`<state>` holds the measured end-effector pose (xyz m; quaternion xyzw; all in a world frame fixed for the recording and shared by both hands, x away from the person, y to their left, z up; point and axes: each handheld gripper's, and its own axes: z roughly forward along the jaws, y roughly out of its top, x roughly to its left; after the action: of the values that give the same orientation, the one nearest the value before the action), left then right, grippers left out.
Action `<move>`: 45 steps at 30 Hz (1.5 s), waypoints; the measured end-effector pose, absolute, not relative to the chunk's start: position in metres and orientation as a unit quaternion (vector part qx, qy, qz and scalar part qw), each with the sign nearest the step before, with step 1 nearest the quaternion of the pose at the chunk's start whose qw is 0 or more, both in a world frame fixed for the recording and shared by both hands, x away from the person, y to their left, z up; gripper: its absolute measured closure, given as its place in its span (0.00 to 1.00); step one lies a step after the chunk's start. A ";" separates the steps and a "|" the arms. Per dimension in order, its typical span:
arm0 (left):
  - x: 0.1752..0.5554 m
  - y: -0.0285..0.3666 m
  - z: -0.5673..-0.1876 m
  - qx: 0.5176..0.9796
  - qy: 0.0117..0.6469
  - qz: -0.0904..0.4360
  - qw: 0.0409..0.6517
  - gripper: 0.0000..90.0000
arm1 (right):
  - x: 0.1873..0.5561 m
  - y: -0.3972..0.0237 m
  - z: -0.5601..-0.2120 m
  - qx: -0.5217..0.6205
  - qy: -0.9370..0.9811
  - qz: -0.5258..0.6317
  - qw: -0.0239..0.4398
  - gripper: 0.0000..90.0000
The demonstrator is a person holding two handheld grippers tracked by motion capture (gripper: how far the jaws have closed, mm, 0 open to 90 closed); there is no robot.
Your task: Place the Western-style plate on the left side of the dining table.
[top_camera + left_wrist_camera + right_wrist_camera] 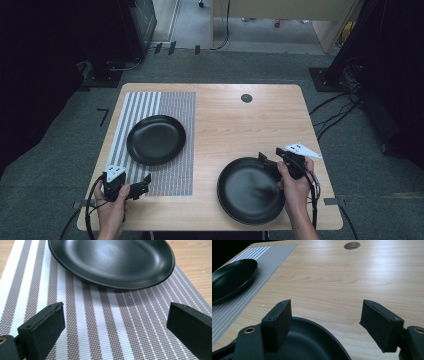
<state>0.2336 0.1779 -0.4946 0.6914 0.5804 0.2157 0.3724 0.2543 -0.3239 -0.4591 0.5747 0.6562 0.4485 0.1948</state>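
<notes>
One black plate [156, 139] [112, 260] rests on a striped placemat [172, 105] [100, 322] at the table's left. A second black plate [247, 192] [312, 345] lies on bare wood near the front right. My left gripper [144, 183] [115, 325] hovers open over the mat's front edge, its jaws pointing at the first plate and apart from it. My right gripper [270, 157] [327, 322] is open over the second plate's far right rim, with nothing between the jaws. The first plate [232, 277] also shows far off to the left in the right gripper view.
The wooden table [235, 120] has a round cable hole [246, 98] [352, 245] near its back edge. Bare wood stretches between the two plates. Cables trail on the grey floor at the right [335, 110].
</notes>
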 end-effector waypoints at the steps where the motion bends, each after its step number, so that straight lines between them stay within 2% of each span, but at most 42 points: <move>1: 0.233 0.179 -0.495 0.691 0.581 0.216 0.372 0.02 | 0.252 -0.327 -0.461 0.577 0.654 0.447 0.197 0.28; 26: 0.222 0.201 -0.511 0.700 0.587 0.223 0.340 0.02 | 0.209 -0.411 -0.497 0.636 0.621 0.391 0.239 0.28; 45: 0.216 0.214 -0.518 0.707 0.586 0.226 0.326 0.02 | 0.195 -0.432 -0.512 0.650 0.629 0.344 0.251 0.27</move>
<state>0.2159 0.2135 -0.5175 0.7067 0.5859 0.2263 0.3258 0.1947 -0.4321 -0.5122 0.6504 0.6289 0.3444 0.2507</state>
